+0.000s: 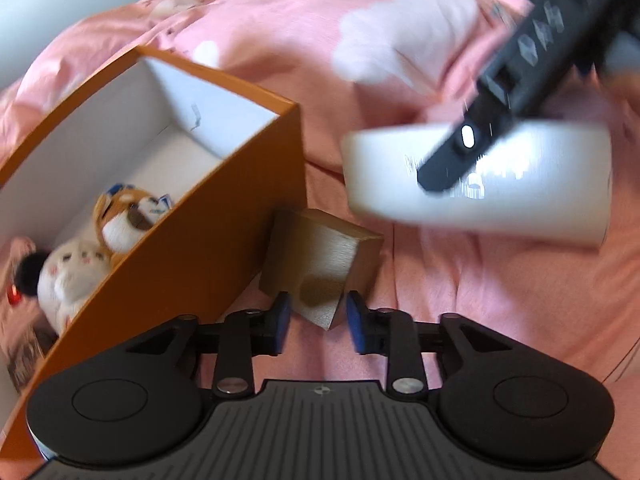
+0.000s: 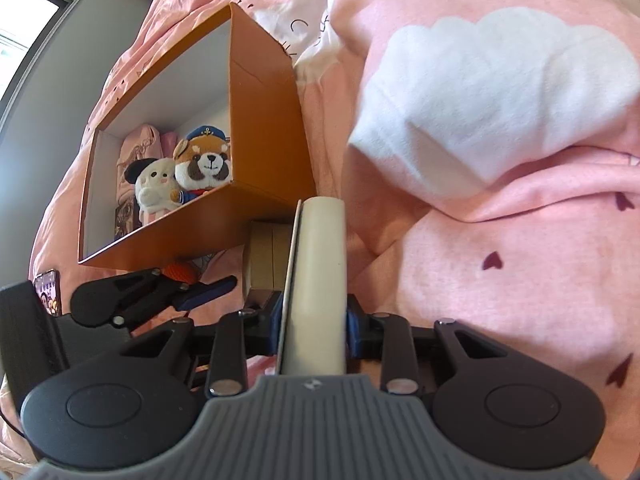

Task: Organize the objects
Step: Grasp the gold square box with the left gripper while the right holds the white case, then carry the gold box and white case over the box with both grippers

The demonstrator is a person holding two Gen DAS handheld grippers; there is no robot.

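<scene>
Left wrist view: the left gripper hangs low over a pink bedspread, its blue-padded fingers spread apart with nothing between them. Just ahead of the fingertips lies a tan cardboard box, resting against the outer wall of an orange box with a white inside. In the orange box sit a white plush toy and a brown-and-white plush red panda, side by side and touching. To the right, blurred by motion, the right gripper comes in from the upper right and grips a white rectangular case, held above the bedspread and apart from both boxes.

In the right wrist view, the right gripper is clenched on the white case, seen edge-on and running straight out between the fingers. Beyond its tip are the tan cardboard box and the orange box, the latter with the two plush toys inside. The left gripper shows at lower left, near a phone lying on the bed. A white cloud shape is printed on the bedspread.
</scene>
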